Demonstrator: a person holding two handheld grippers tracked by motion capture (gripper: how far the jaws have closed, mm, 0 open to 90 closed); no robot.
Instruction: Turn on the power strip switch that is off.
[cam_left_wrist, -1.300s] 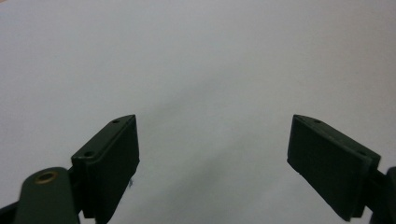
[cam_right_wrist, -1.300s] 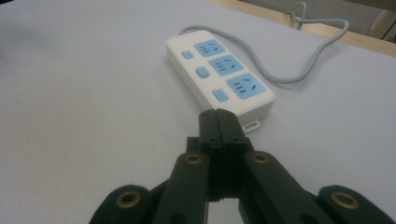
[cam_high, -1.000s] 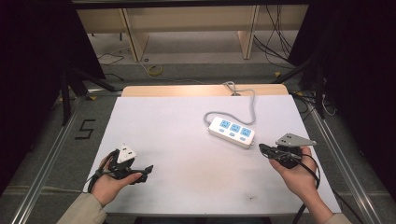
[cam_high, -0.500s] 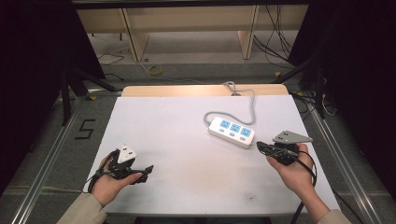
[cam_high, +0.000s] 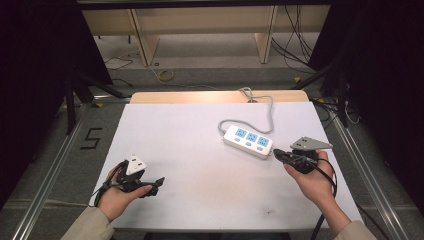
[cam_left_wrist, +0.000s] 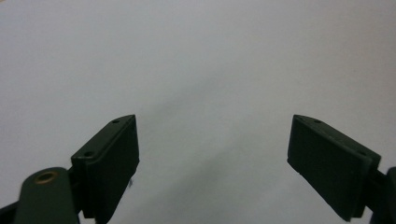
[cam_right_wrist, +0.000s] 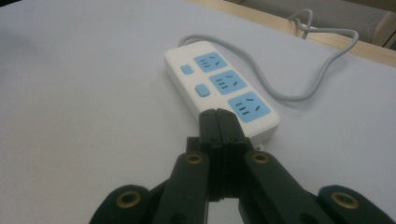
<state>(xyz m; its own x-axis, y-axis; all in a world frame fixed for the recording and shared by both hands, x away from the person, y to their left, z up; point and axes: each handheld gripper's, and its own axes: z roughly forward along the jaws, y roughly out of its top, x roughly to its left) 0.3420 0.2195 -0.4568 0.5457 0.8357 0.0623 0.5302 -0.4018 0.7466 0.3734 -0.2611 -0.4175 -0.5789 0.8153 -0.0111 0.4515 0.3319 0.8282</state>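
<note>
Right jaws: pressed together with nothing between them; in the right gripper view the tips of the right gripper (cam_right_wrist: 218, 122) sit at the near end of the strip (cam_right_wrist: 219, 86), contact not clear.
Left jaws: wide apart and empty; the left gripper (cam_left_wrist: 212, 149) looks down on bare white table (cam_left_wrist: 196, 56).
Strip place: right half of the table (cam_high: 200, 130), just left of the right gripper (cam_high: 278, 153) in the high view.
Strip axis: long axis runs slantwise, from the far-left end, where the grey cord (cam_high: 265, 107) leaves, to the near-right end by the right jaws; blue sockets face up.
Right hand: the right hand (cam_high: 312, 177) comes in from the lower right, the gripper pointing left toward the strip's end, grey plate on top.
Left hand: the left hand (cam_high: 117, 192) lies low at the near-left edge, the left gripper (cam_high: 159, 182) pointing right, well apart from the strip.
Views: the right gripper view shows three sockets and two small blue buttons; the high view shows the cord looping back to the far table edge.
</note>
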